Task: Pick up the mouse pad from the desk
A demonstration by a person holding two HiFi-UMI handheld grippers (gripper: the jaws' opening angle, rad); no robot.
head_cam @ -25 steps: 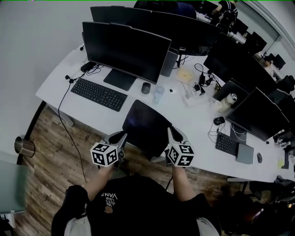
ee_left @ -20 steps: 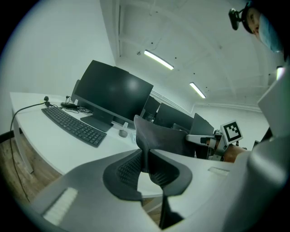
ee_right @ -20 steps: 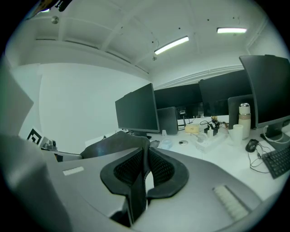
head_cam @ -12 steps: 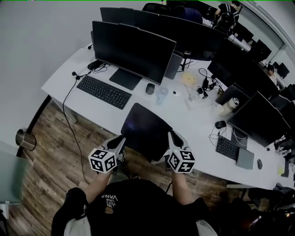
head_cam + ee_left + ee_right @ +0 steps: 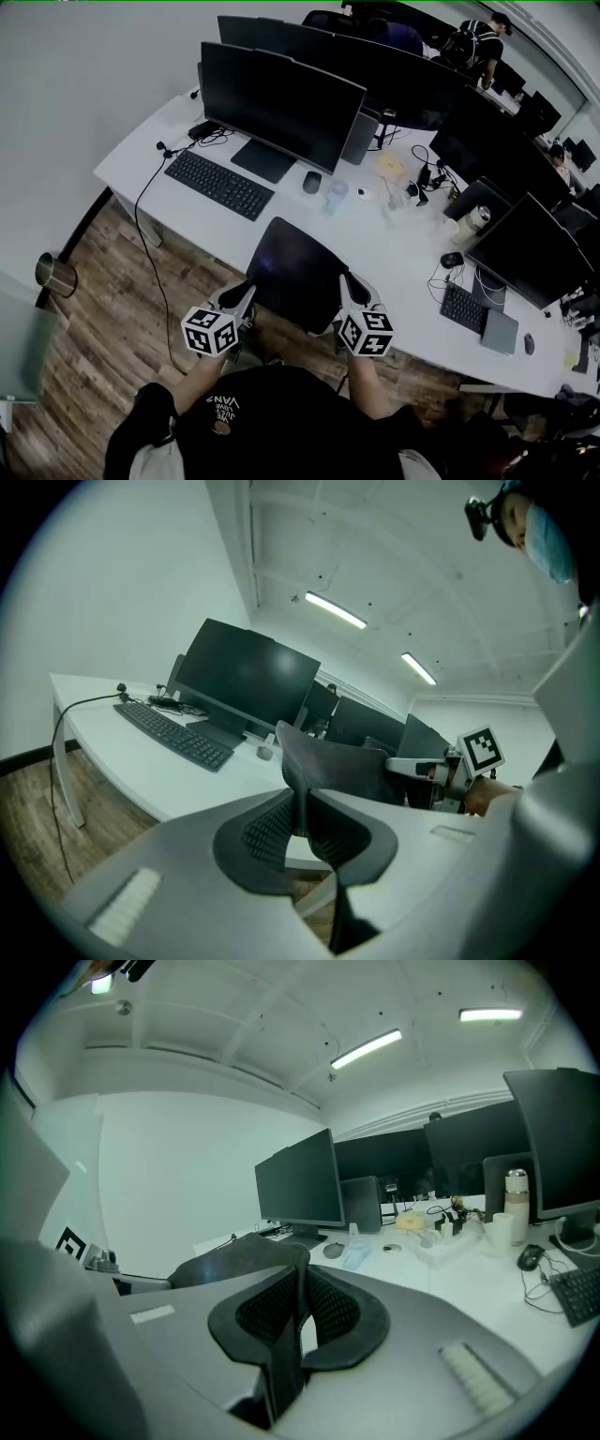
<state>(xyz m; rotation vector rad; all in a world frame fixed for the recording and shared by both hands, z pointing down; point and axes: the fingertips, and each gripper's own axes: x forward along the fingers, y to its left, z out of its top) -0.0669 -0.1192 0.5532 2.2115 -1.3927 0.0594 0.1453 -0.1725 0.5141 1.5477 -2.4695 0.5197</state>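
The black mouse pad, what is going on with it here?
A person holds the black mouse pad with two claws. The left claw is shut on its near left corner, the right claw on its near right corner, its jaws having just closed slightly further. The pad seems lifted over the near edge of the white desk.

You hold both forearms [image 5: 200, 373] out ahead of you, side by side. Your left gripper [image 5: 246, 292] is clamped on the left edge of the mouse pad [image 5: 295, 270]. Your right gripper [image 5: 345, 286] pinches its right edge, and its jaws have just been closing further.
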